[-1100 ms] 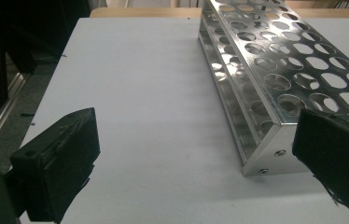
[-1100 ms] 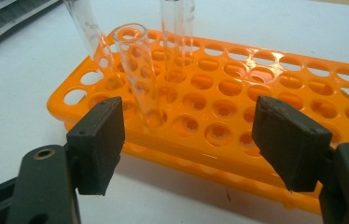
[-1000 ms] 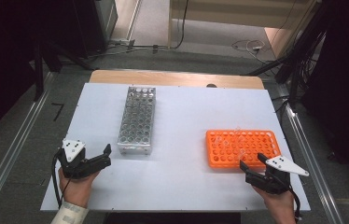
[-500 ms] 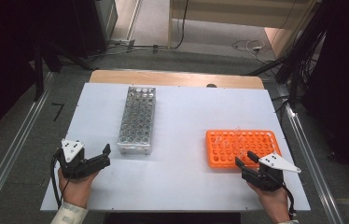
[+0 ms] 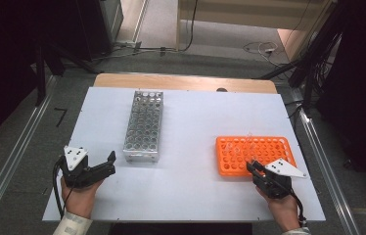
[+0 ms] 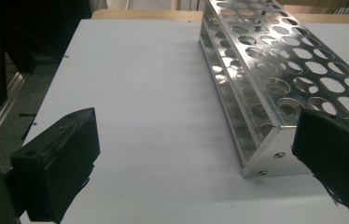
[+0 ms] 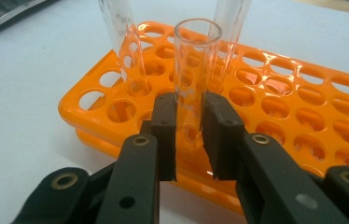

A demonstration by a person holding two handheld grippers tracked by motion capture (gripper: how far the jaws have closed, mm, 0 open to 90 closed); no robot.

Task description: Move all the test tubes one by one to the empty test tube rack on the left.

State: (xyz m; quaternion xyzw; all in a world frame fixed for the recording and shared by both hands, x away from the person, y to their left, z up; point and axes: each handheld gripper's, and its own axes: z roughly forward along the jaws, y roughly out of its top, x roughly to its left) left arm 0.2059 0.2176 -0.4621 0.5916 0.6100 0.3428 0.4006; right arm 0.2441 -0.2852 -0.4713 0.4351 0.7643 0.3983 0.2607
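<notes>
Glass test tube (image 7: 196,70) stands upright in a hole near the front edge of the orange rack (image 7: 303,121), and the right gripper (image 7: 189,133) has just closed its jaws onto it, the pads pressing the tube's sides low down near the rack top. That low hold probably keeps the tube steady for a straight lift out of its hole. Two more tubes (image 7: 123,42) stand in the holes behind it. In the high view the orange rack (image 5: 274,147) sits at the right of the white table (image 5: 195,117), with the right gripper (image 5: 257,169) at its near edge; the tubes there are too faint to count. The left gripper (image 5: 107,164) rests with jaws wide apart and nothing between them, just by the near end of the metal rack (image 5: 144,125), perhaps waiting to steady it.
</notes>
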